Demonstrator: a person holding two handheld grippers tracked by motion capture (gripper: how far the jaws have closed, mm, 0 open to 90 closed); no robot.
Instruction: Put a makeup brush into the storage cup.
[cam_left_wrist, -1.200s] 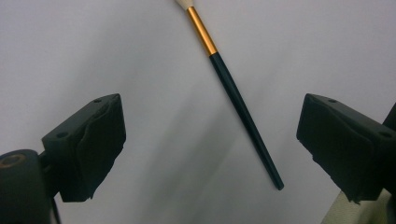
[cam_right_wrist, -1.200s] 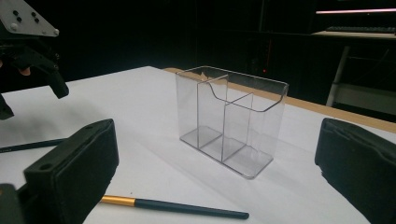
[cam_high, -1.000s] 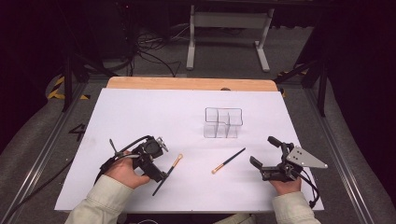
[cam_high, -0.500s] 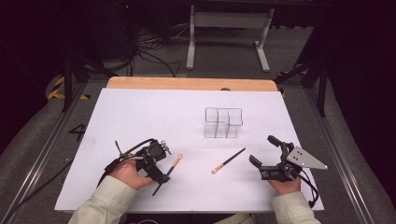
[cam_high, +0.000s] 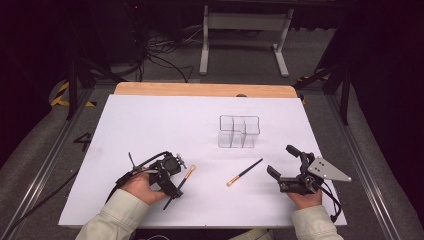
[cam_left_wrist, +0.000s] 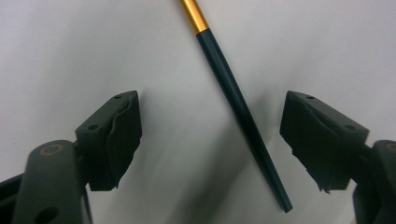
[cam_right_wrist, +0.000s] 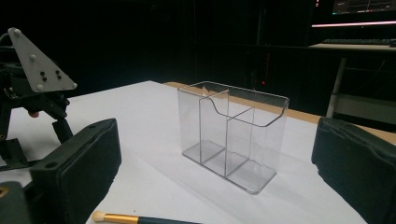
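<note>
Down near the front-left corner of the tabletop (cam_high: 150, 120), the left claw (cam_high: 172, 186) is lowered over a brush (cam_high: 179, 185) that lies flat on the white sheet. From the left gripper view, the brush's dark handle (cam_left_wrist: 243, 116) runs slantwise between the two pads (cam_left_wrist: 116, 135), nearer the right-hand one, with the gold ferrule (cam_left_wrist: 193, 14) at the top edge. The jaws have just been closing, yet they are still fairly wide apart, and neither pad touches the handle; clear white surface shows on both sides of it. So the brush rests on the tabletop, not gripped.

A second brush (cam_high: 244, 172) lies toward the front edge near the middle, between the two hands, angled with its pale tip toward the front. Its tip also shows at the bottom of the right gripper view (cam_right_wrist: 121, 218).

Toward the front-right corner, the right claw (cam_high: 282, 162) is held with its jaws spread wide and nothing between them, well apart from either brush. It looks toward a clear organizer (cam_high: 239, 131) with compartments, which stands upright near the middle of the tabletop, somewhat right of centre; the compartments in sight are empty.
</note>
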